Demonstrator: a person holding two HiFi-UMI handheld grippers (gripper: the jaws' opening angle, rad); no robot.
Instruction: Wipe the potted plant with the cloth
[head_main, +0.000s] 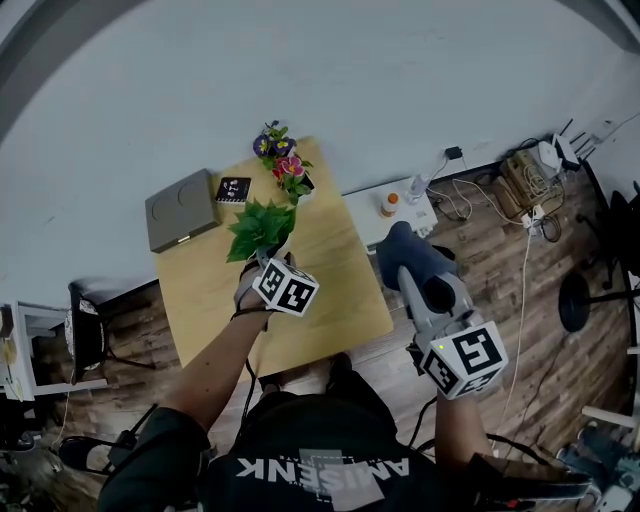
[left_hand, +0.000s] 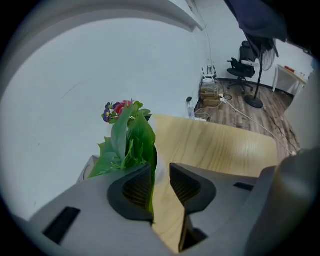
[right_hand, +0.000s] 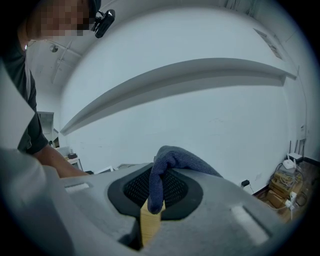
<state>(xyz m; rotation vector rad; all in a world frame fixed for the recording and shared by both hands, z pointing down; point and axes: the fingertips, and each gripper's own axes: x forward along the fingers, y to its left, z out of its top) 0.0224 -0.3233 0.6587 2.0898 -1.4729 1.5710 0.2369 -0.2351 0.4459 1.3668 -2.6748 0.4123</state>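
1. Two grippers work at one table (head_main: 330, 300): the left gripper (head_main: 262, 258) noses down into the plant (head_main: 262, 225), while the right gripper (head_main: 405, 265) hangs off the table's right edge.
2. Left jaws stand spread. A leaf hangs along the inner face of one pad but is not pinched, and the gripper seems placed to steady the foliage for wiping.
3. Right jaws are pressed together on the cloth (right_hand: 170, 160), a dark blue fold draped over the tips. It is held well apart from the plant, so wiping looks not yet begun.
4. The plant, leafy and green, stands toward the table's far side. Its pot (left_hand: 159, 169) shows only as a pale sliver between the left jaws and is probably white.
5. Just behind it stand purple and pink flowers (head_main: 283, 160), whose own container is barely visible. A grey box (head_main: 180, 210) lies at the table's far left corner.
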